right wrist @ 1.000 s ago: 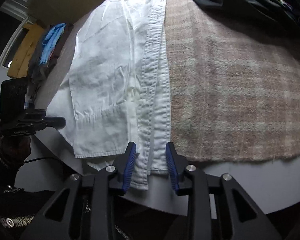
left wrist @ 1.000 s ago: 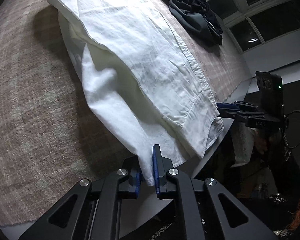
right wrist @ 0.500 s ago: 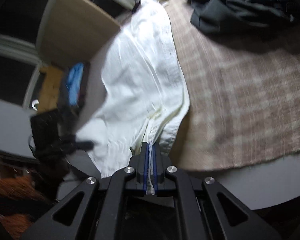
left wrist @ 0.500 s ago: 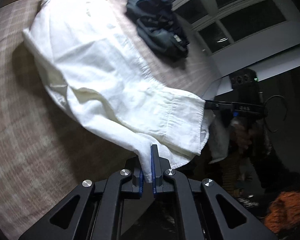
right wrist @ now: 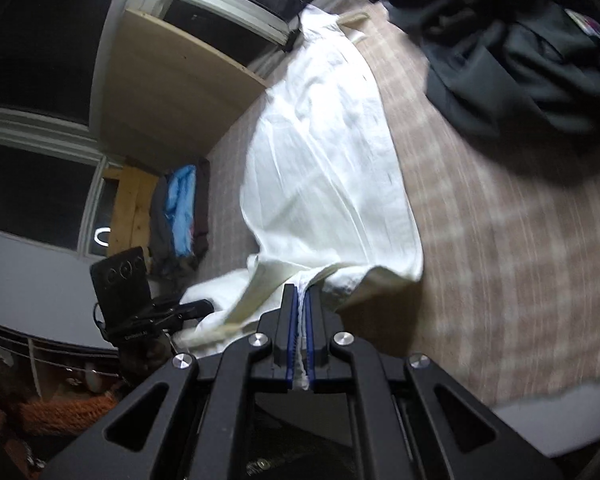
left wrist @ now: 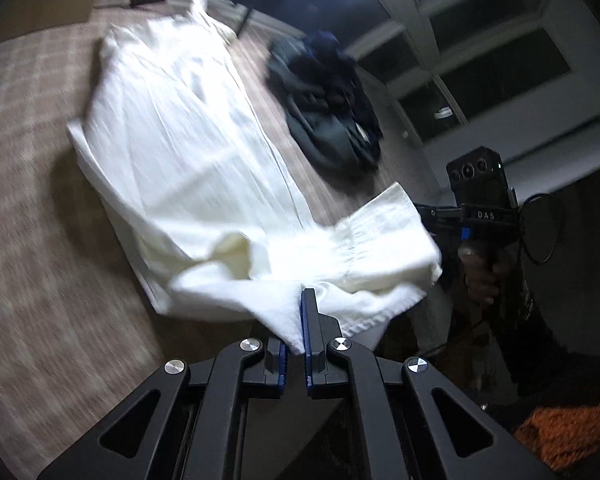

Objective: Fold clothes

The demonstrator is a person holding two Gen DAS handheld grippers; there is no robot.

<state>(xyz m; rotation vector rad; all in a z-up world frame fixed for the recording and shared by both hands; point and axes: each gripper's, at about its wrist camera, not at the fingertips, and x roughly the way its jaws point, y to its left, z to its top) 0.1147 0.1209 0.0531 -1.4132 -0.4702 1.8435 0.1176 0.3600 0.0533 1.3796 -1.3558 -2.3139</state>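
Nearest, the left tool [left wrist: 296,336] and right tool [right wrist: 299,336] are each clamped on a corner of the white shirt's [left wrist: 188,168] near hem, one per side, so the edge can be raised evenly and carried over toward the collar, I judge. Beyond, the rest of the shirt lies flat on the plaid blanket [left wrist: 32,240], with the dark clothes pile [left wrist: 328,108] behind. A second ago the right tool stood apart around the flat hem; now it is closed and the hem hangs lifted.
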